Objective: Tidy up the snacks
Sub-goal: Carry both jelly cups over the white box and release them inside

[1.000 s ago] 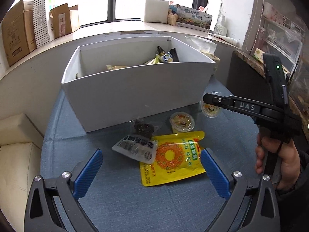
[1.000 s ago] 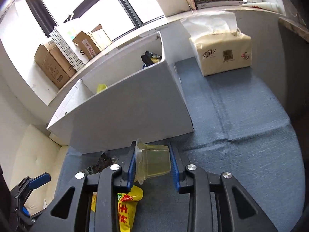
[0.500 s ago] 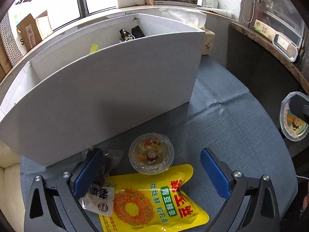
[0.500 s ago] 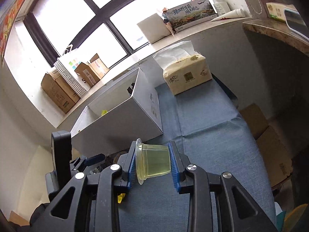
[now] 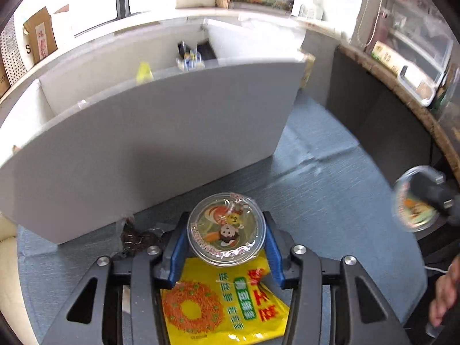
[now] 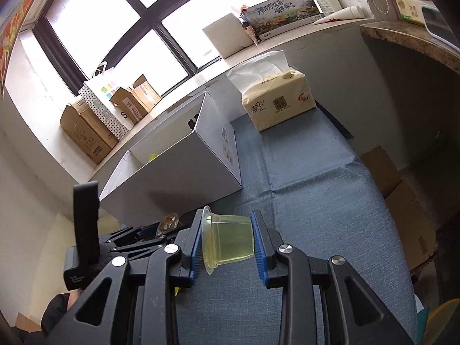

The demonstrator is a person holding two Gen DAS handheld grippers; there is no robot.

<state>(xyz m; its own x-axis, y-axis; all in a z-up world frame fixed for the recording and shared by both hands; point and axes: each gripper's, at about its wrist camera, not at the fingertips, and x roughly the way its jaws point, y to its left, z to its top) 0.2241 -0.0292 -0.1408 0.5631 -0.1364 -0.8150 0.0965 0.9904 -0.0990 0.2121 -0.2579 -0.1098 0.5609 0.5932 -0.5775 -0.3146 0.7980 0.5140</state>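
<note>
Both tongs pinch jelly cups: left tongs 1 cup, right tongs another cup. Next, lift them into the white box.

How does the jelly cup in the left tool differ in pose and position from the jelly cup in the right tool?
The left tool grips its jelly cup upright, printed lid facing up, low over the yellow snack bag. The right tool grips its jelly cup tipped sideways, lid rim pointing left, above bare blue cloth. Both are clear lidded cups, clamped between blue pads.
</note>
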